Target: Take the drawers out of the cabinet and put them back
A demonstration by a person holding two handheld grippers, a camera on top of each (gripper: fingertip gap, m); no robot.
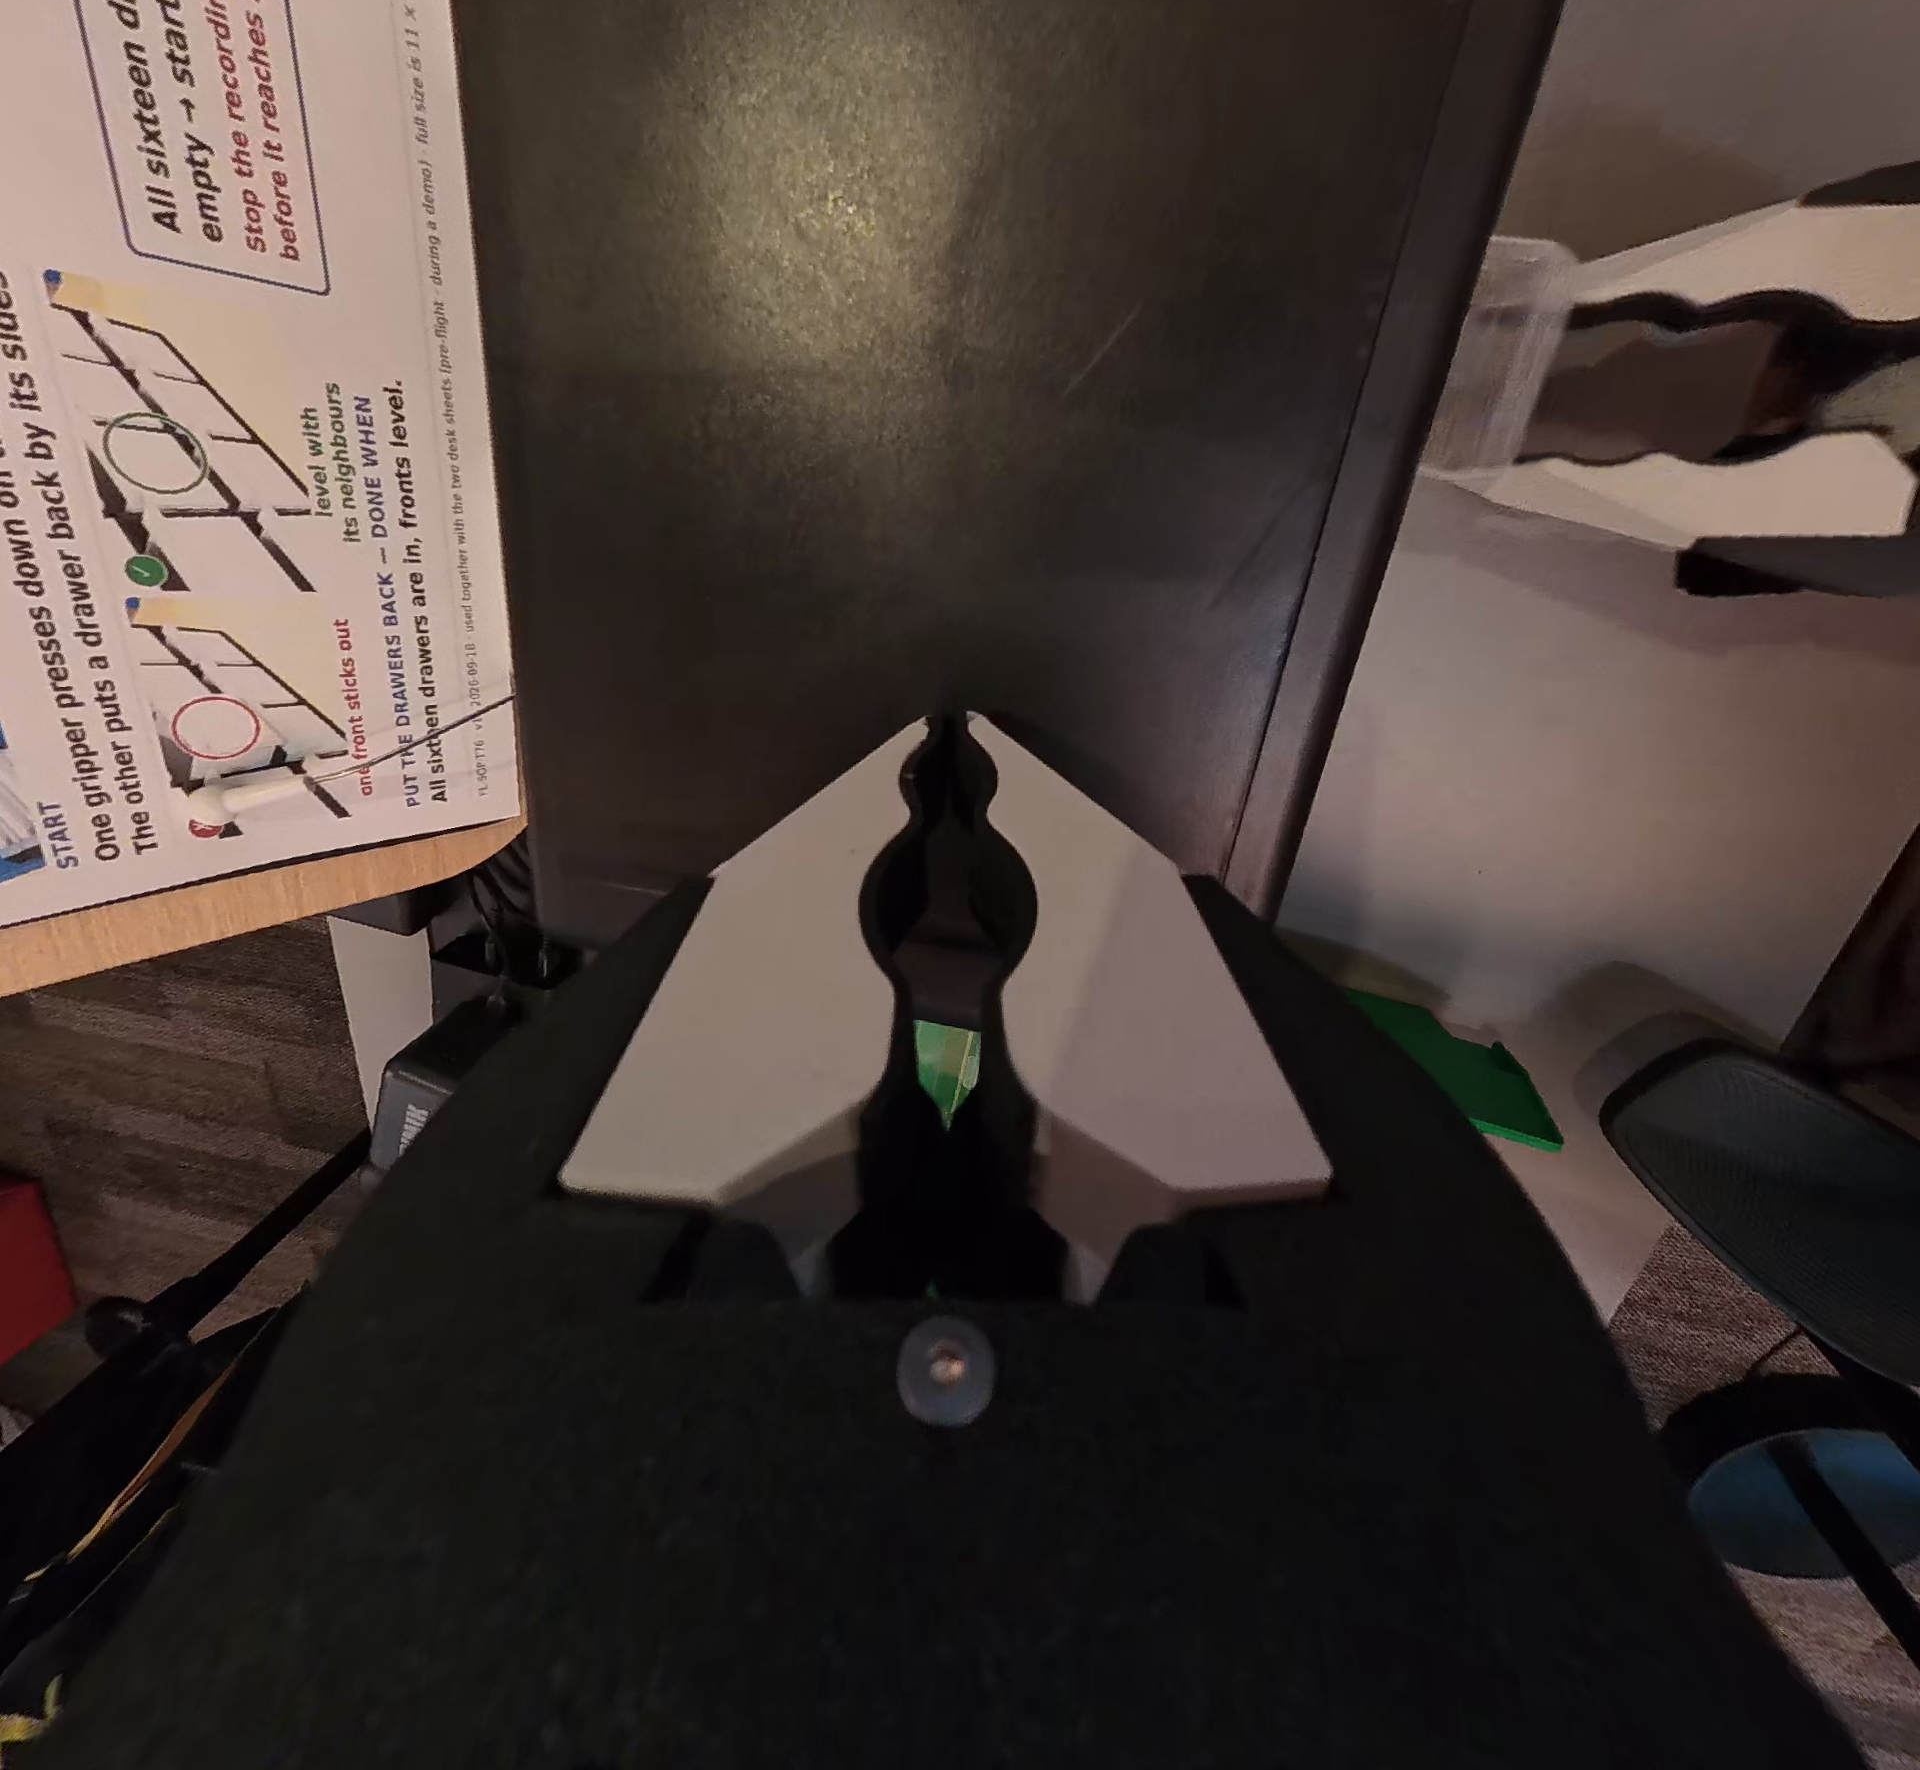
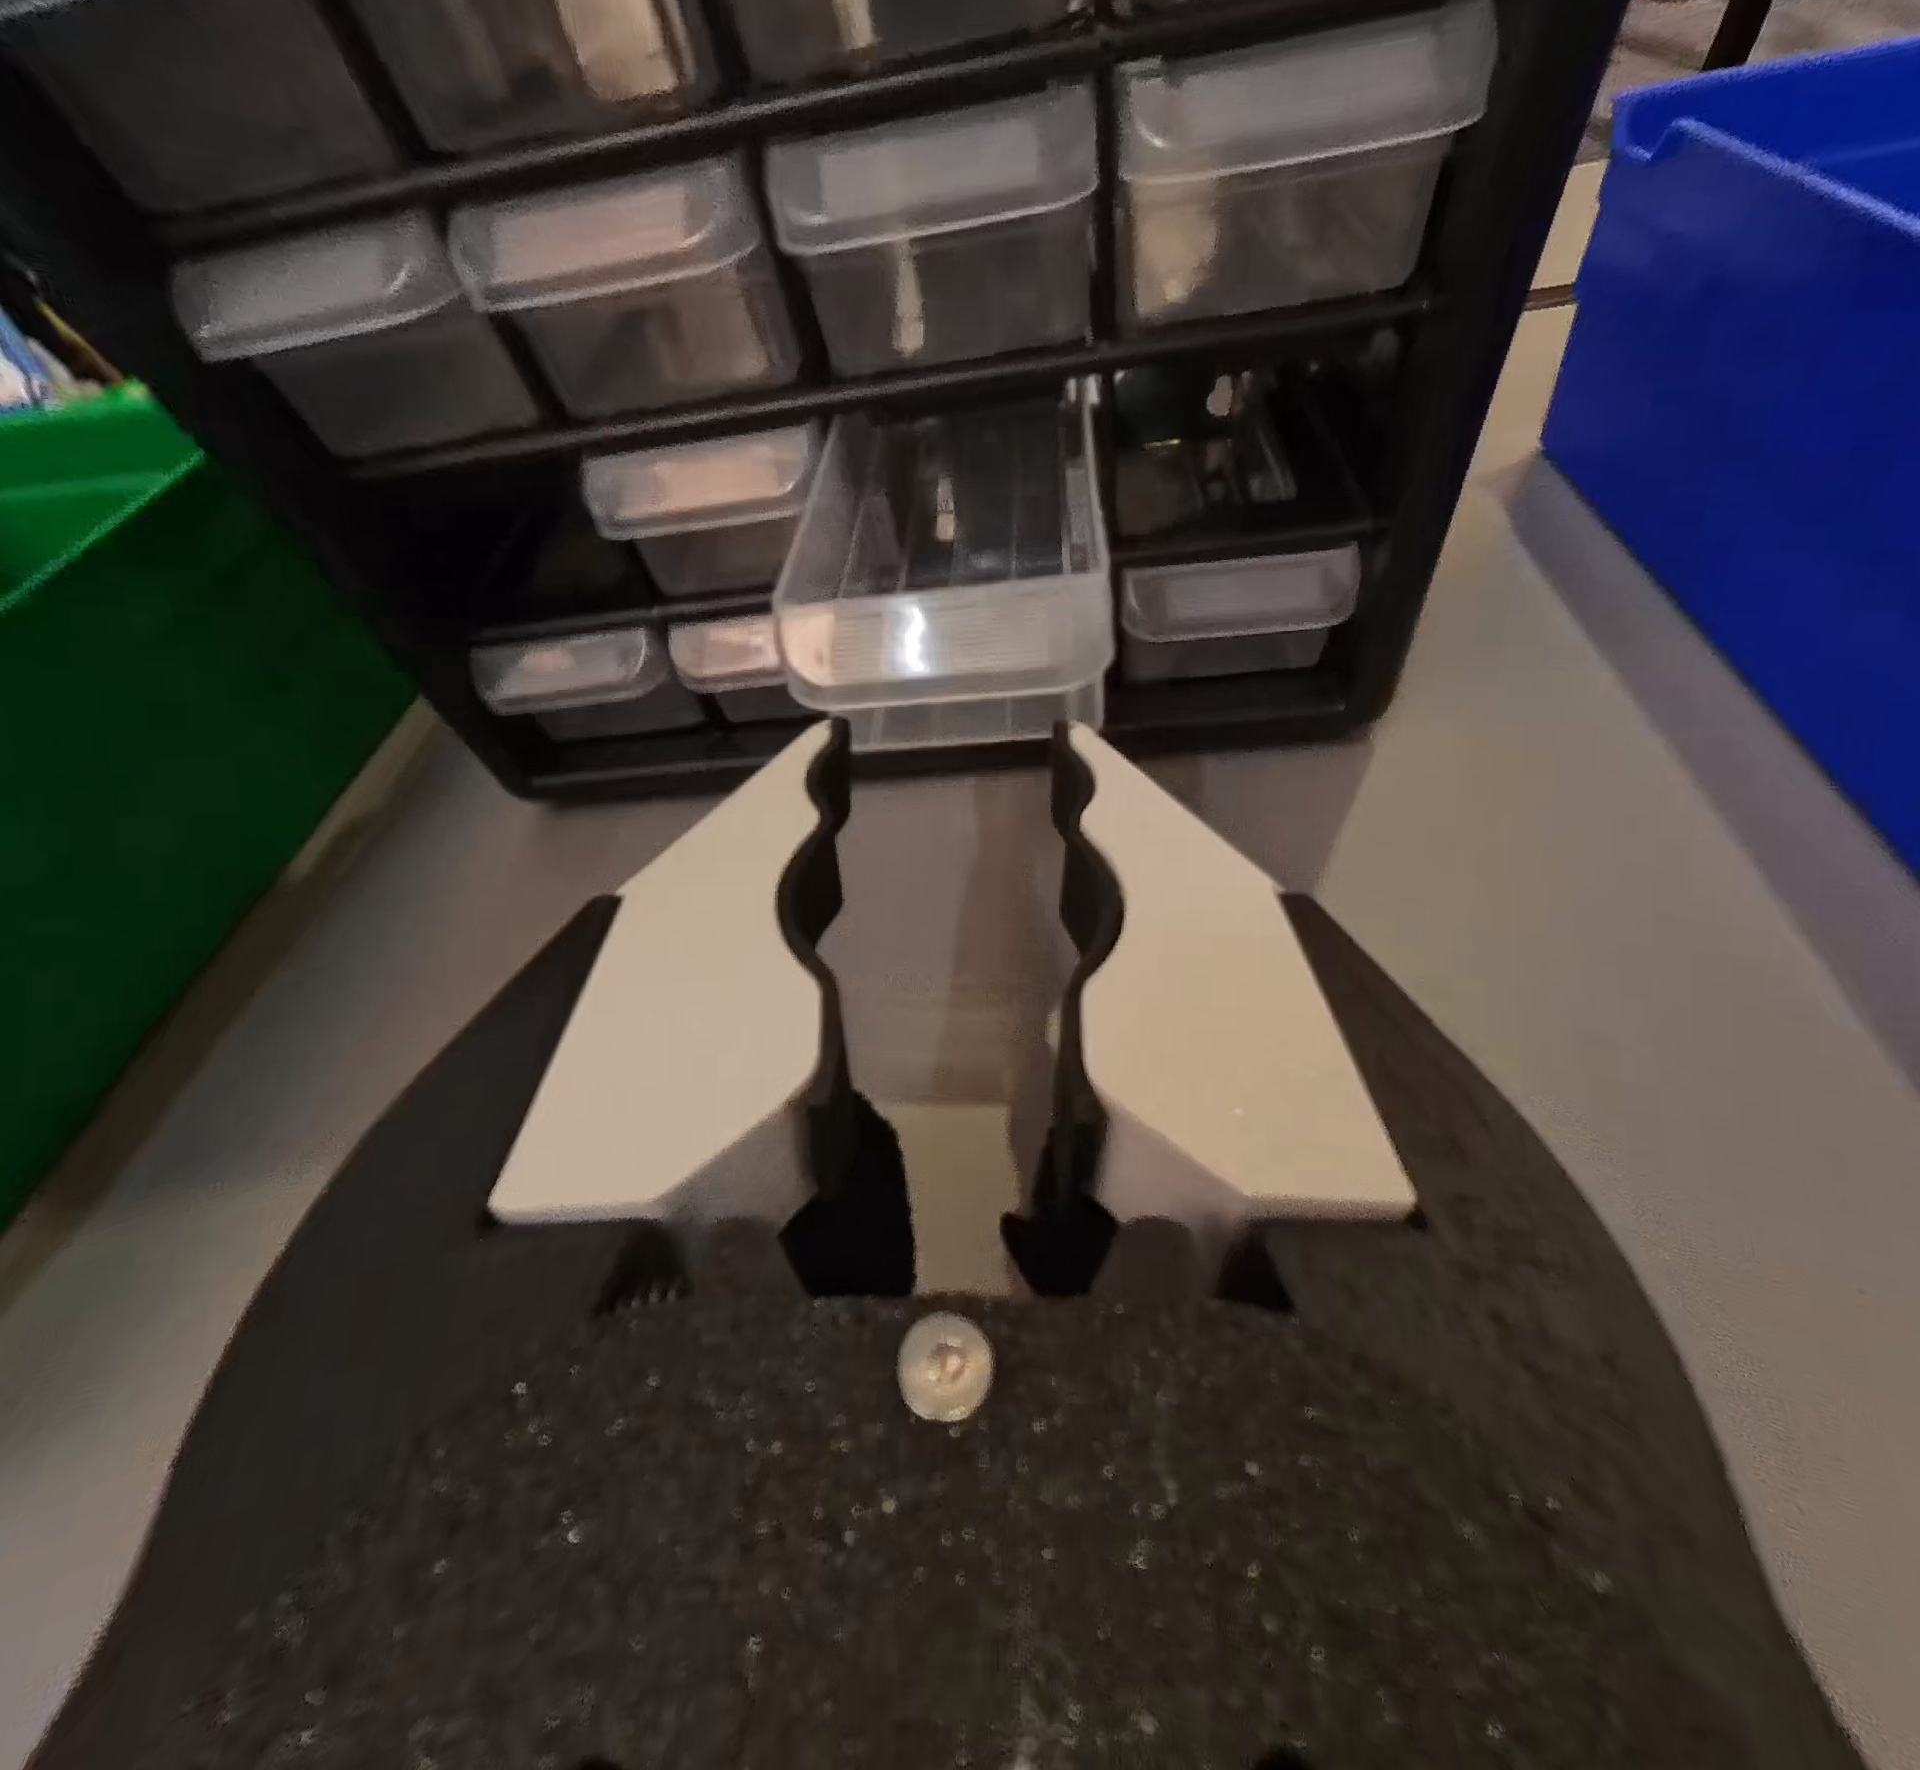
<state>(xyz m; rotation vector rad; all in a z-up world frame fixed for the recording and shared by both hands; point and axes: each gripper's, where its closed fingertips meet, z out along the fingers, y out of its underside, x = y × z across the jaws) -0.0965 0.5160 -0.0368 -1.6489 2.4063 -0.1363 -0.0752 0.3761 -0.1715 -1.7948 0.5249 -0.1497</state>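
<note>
The black cabinet (image 2: 1507, 473) holds several clear drawers in rows. One clear drawer (image 2: 940, 567) in the third row sticks partly out of its slot. My right gripper (image 2: 948, 744) has its fingertips on both sides of that drawer's lower front and is shut on it. The slots to the far left and far right of that row look empty. In the left wrist view my left gripper (image 1: 948, 723) is shut and empty, with its tips against the cabinet's black top (image 1: 935, 266). The right gripper (image 1: 1766, 432) and the drawer (image 1: 1507, 370) also show there at the right.
A green bin (image 2: 156, 681) stands left of the cabinet and a blue bin (image 2: 1766, 318) to its right on the grey table (image 2: 1558, 889). A printed instruction sheet (image 1: 208, 370) lies on a wooden desk at the left. An office chair (image 1: 1766, 1180) stands below right.
</note>
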